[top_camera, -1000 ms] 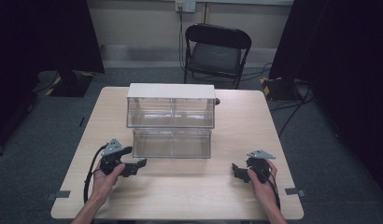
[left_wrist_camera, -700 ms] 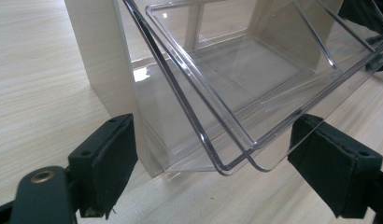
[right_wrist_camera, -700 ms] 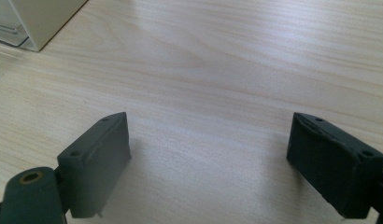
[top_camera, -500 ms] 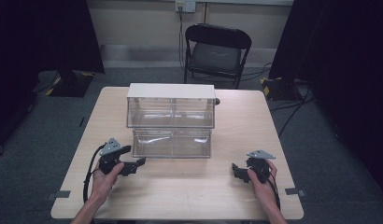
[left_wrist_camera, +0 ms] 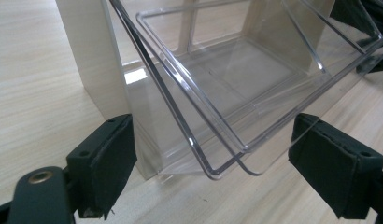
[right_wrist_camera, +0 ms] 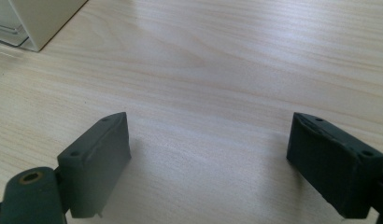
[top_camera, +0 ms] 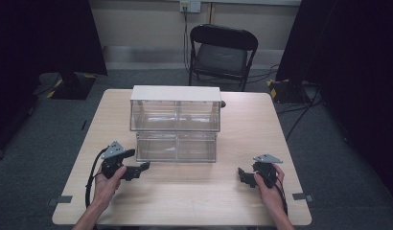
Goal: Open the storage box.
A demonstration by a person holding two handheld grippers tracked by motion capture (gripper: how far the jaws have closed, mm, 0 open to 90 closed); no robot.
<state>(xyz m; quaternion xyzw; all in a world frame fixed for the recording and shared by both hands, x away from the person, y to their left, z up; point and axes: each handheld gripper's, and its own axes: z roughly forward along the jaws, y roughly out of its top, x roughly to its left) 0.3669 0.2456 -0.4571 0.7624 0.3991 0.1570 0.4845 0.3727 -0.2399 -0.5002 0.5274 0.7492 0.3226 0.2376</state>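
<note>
We see the left gripper (top_camera: 137, 168) w/ jaws spread, just beside the clear drawer (left_wrist_camera: 236, 88) tilted out of the cabinet (top_camera: 175, 122) at table (top_camera: 194, 201) centre. Right gripper (top_camera: 246, 176): jaws spread, nothing between, well apart from cabinet.

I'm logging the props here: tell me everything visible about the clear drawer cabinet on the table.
The drawer cabinet stands upright mid-table on the wooden table. It has a white top and side panels and two tiers of clear plastic bins, the lower tier tilted open toward the person. The bins look empty. The left gripper sits open near its lower left corner, apparently not touching.
</note>
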